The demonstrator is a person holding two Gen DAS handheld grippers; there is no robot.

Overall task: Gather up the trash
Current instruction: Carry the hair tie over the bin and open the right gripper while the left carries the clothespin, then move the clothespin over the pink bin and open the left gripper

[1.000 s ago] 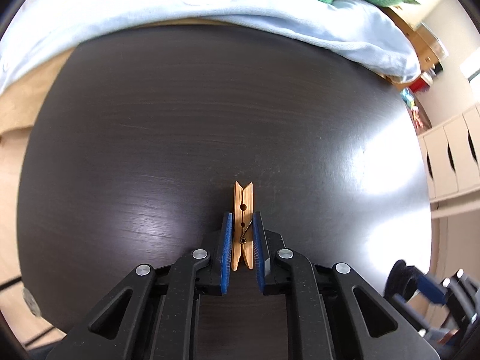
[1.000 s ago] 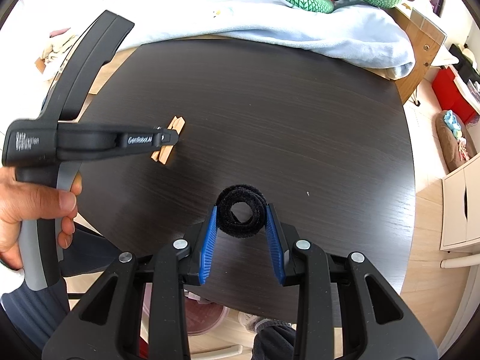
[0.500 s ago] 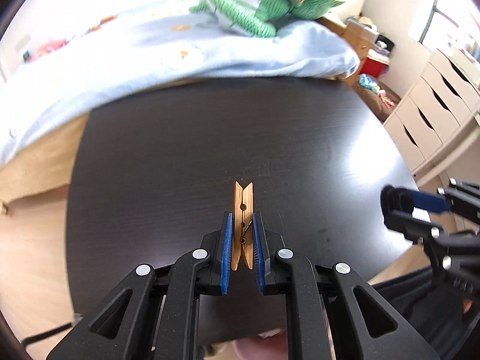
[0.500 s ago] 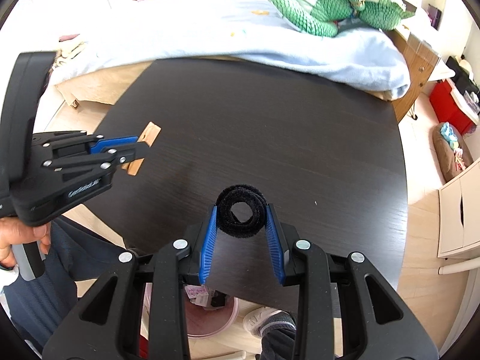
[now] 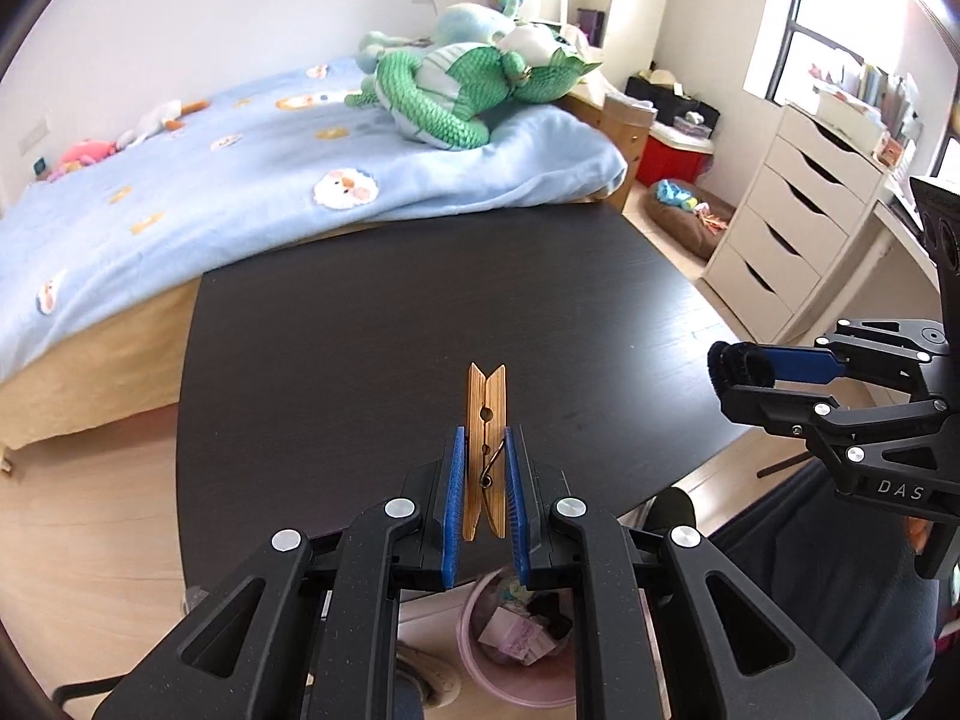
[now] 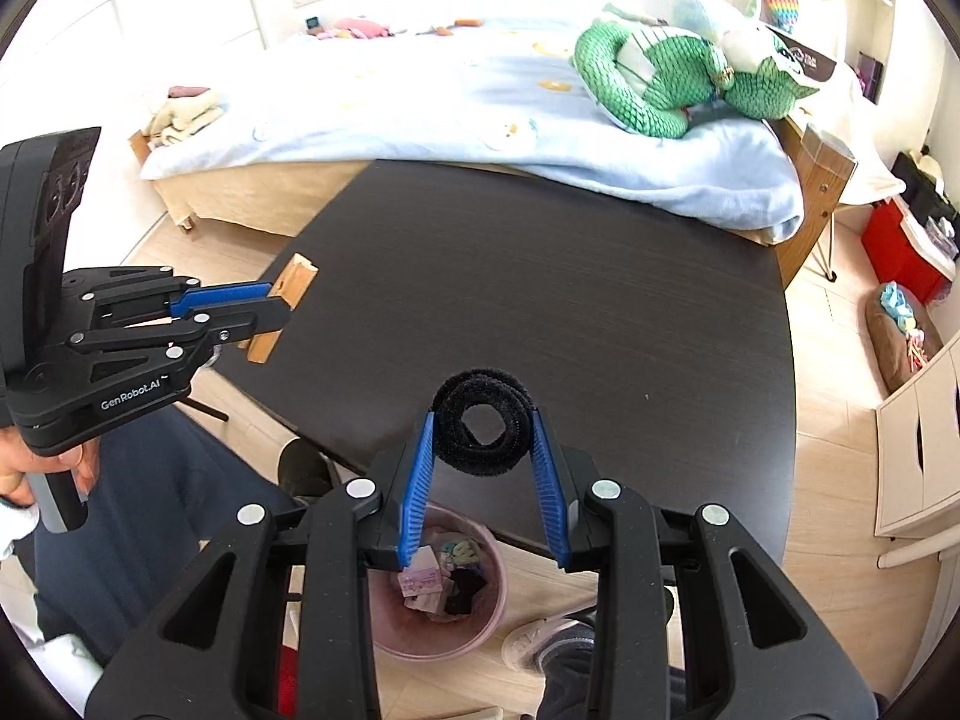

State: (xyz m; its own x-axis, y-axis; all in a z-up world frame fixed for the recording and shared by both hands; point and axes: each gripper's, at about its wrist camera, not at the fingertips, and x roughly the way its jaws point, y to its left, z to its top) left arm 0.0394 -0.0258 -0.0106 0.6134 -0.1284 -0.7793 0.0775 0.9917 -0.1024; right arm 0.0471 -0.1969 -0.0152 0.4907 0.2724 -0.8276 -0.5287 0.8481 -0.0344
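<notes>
My left gripper (image 5: pixel 483 468) is shut on a wooden clothespin (image 5: pixel 486 420) and holds it in the air above the near edge of the dark round table (image 5: pixel 360 324). It also shows in the right wrist view (image 6: pixel 264 306), with the clothespin (image 6: pixel 294 282). My right gripper (image 6: pixel 483 450) is shut on a black coiled strap roll (image 6: pixel 483 420), also held above the table's near edge; it shows in the left wrist view (image 5: pixel 738 369). A pink trash bin (image 6: pixel 480 636) with scraps stands on the floor below both grippers, also seen in the left wrist view (image 5: pixel 522 684).
A bed with a light blue blanket (image 5: pixel 240 180) and a green plush toy (image 5: pixel 468 90) lies beyond the table. A white drawer unit (image 5: pixel 798 228) stands at the right. The person's legs (image 5: pixel 828 588) and shoe (image 6: pixel 540 639) are beside the bin.
Both grippers have lifted and pulled back from the table toward its near edge, carrying the clothespin and the strap roll. The trash bin has come into view below them.
</notes>
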